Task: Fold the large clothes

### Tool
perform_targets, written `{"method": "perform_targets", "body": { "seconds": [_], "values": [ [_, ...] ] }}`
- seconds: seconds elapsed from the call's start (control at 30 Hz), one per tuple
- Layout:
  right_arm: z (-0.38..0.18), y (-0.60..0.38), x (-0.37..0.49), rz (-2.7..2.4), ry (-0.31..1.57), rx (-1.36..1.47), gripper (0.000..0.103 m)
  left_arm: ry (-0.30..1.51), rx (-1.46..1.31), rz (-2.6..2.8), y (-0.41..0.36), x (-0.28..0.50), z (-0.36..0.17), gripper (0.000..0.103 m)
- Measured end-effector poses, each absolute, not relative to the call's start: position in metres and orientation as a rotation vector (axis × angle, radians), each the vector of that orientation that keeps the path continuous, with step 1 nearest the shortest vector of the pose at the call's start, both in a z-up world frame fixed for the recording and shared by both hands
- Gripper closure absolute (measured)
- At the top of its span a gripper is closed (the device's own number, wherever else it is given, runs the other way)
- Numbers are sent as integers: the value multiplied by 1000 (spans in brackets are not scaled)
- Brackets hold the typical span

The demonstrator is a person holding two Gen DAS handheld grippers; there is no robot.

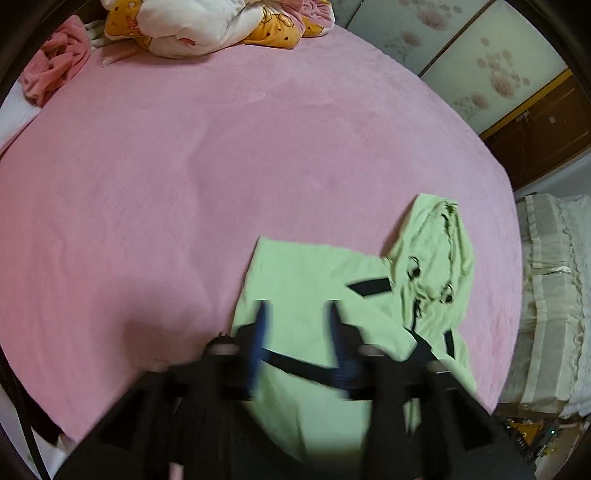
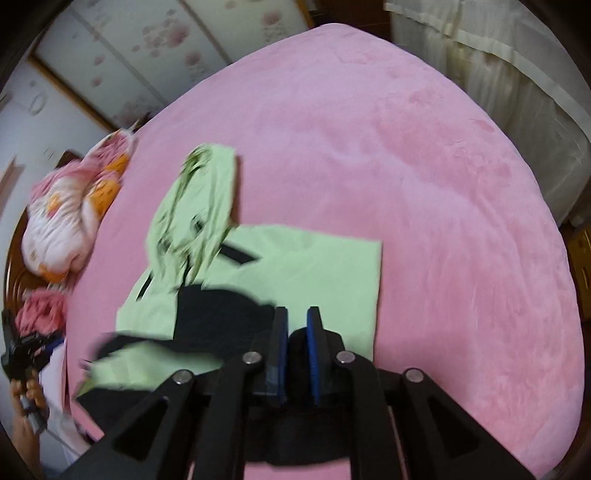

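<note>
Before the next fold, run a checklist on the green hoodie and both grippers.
1. Left gripper free of cloth: ok, jaws apart, nothing between them.
2. Right gripper free of cloth: ok, a narrow gap, nothing in it.
3. Green hoodie body lying flat on the pink bedspread: ok at the far edge; the near part is blurred, cannot tell.
4. Hood smoothed: not ok, it lies rumpled beyond the body.
5. Room to fold: ok, bare bedspread on the open side; the bundled quilt sits far off.
6. Sleeves tucked in: cannot tell, blur hides them.
</note>
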State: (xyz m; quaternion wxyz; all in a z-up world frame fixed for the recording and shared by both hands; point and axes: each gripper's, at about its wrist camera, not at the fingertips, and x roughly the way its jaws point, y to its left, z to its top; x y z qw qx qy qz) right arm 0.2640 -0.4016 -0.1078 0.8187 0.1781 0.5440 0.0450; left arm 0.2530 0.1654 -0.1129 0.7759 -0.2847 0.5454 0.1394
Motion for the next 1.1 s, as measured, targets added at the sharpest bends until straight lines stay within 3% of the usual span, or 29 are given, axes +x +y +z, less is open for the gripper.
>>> {"method": "perform_targets", "body": {
  "seconds": [0.03, 0.07, 0.1, 0.33, 0.6, 1.03, 1.07, 1.1],
  "values": [
    [-113, -403, 270, 72, 1160, 391, 72, 1184, -608, 307, 167, 257, -118, 42],
    [-119, -403, 276, 58, 1167, 402, 59, 1187, -599, 301, 169, 262, -123, 42],
    [-127, -403, 280, 54, 1179, 412, 56, 1201, -581, 282, 169, 266, -131, 42],
    [-165, -405, 273, 40, 1257, 420, 56, 1401, -442, 171, 165, 246, -210, 42],
    [-196, -388, 279, 64, 1309, 326, 56, 1532, -532, 99, 179, 184, -282, 42],
    [-233, -360, 332, 132, 1325, 230, 56, 1487, -588, 0, 186, 161, -303, 42],
    [-235, -357, 334, 138, 1325, 222, 56, 1480, -576, 0, 186, 164, -302, 44],
    [-237, -355, 334, 139, 1323, 215, 56, 1463, -557, -8, 185, 166, -300, 60]
  ]
}}
